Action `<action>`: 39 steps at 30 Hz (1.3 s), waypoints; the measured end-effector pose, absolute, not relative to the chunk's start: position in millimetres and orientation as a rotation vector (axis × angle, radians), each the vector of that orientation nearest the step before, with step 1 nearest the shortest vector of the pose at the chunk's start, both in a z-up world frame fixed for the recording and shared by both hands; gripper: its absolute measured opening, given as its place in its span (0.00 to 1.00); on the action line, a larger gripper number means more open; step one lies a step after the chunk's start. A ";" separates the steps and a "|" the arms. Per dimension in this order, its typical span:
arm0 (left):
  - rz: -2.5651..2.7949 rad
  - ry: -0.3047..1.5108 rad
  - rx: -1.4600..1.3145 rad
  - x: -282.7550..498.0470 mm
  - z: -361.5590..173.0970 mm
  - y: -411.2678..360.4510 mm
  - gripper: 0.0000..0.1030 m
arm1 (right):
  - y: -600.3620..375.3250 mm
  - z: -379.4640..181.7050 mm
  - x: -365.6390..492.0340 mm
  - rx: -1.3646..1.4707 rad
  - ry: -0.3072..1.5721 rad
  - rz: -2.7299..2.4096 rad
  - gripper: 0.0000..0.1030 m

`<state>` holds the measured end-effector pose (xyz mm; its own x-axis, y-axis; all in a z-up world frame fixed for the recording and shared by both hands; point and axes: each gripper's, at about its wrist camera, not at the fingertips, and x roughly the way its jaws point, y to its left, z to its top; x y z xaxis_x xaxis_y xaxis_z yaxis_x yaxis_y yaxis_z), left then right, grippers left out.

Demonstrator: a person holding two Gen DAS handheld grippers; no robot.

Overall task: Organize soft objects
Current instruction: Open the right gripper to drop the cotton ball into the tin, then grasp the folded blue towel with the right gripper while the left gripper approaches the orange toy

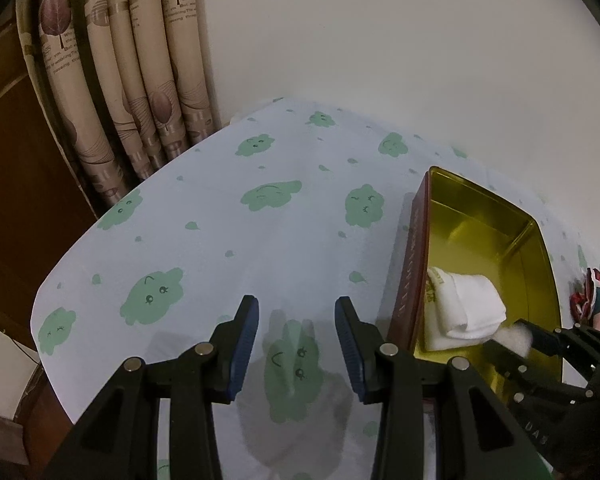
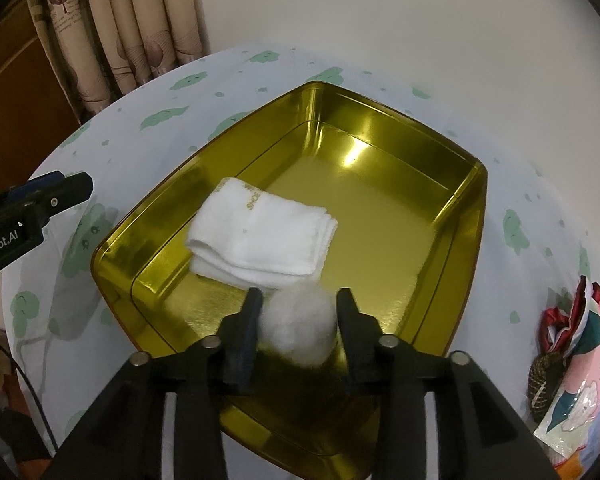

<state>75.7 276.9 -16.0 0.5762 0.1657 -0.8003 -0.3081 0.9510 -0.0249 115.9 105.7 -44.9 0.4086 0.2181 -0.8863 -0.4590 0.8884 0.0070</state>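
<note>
Between the right gripper [image 2: 298, 326] fingers, spread apart: a white cotton ball [image 2: 300, 328], touched on one side, over the gold tin [image 2: 464, 216]. Just beyond the fingers: a folded white towel [image 2: 260, 236]. The left gripper [image 1: 297, 344] is held released above the table [image 1: 220, 248].

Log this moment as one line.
right tool around cotton ball over gold tin | folded towel inside | left tool open, empty
</note>
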 end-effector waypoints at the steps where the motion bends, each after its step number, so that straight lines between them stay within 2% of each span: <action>1: 0.280 0.916 -0.168 75.7 -16.2 276.9 0.39 | 105.2 -44.4 115.4 -0.252 1.067 0.432 0.51; 2: 0.281 0.917 -0.168 76.0 -16.2 277.0 0.39 | 105.7 -43.1 114.6 -0.255 1.059 0.429 0.59; 3: 0.280 0.918 -0.170 76.0 -16.3 276.9 0.39 | 106.1 -41.3 113.3 -0.258 1.047 0.428 0.62; 12: 0.276 0.916 -0.183 75.8 -16.2 277.2 0.39 | 107.4 -24.9 104.5 -0.286 1.002 0.422 0.69; 14: 0.278 0.919 -0.183 76.4 -17.4 277.1 0.39 | 104.9 -18.0 101.6 -0.277 0.984 0.415 0.77; 25: 0.268 0.904 -0.199 75.3 -14.3 278.1 0.39 | 64.1 27.2 99.4 -0.131 0.897 0.413 0.78; 39: 0.253 0.895 -0.189 74.4 -11.8 274.4 0.39 | -112.4 34.9 79.9 -0.029 0.906 0.087 0.78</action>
